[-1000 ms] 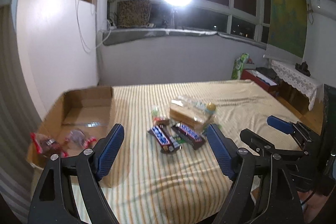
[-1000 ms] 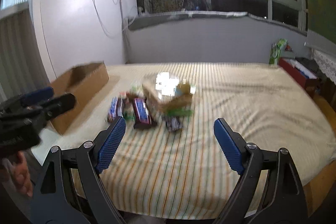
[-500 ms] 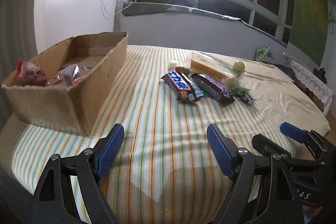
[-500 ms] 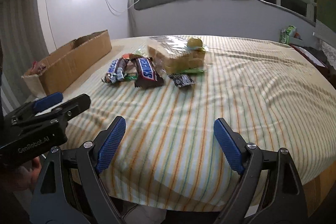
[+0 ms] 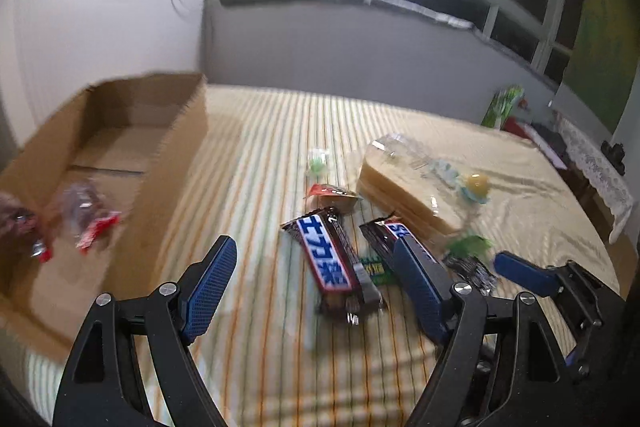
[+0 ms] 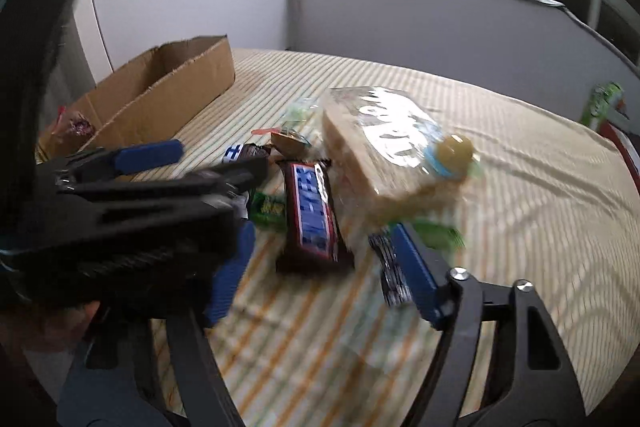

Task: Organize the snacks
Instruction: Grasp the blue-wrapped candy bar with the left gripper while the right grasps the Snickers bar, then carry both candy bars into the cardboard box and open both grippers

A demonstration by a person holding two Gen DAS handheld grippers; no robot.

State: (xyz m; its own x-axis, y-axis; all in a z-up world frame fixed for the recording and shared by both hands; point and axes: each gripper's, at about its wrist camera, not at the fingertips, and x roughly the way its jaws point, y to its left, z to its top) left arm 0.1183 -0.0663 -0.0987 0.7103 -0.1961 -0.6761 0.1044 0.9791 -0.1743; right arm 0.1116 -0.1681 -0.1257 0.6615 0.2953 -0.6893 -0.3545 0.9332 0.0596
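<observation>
Both grippers, left (image 5: 316,281) and right (image 6: 320,267), are gaping wide, empty, framing one bar (image 5: 326,259) each. Box (image 5: 120,131) is waiting alongside, presumably for collection.

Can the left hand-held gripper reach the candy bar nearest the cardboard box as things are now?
Probably yes. The left hand-held gripper is open, and the candy bar lies flat between its fingers with nothing on top. The second bar lies close beside it.

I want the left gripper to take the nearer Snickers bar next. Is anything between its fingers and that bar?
Nothing visible. The left gripper is open and the Snickers bar lies between its fingers on the striped cloth, with no object in front.
</observation>
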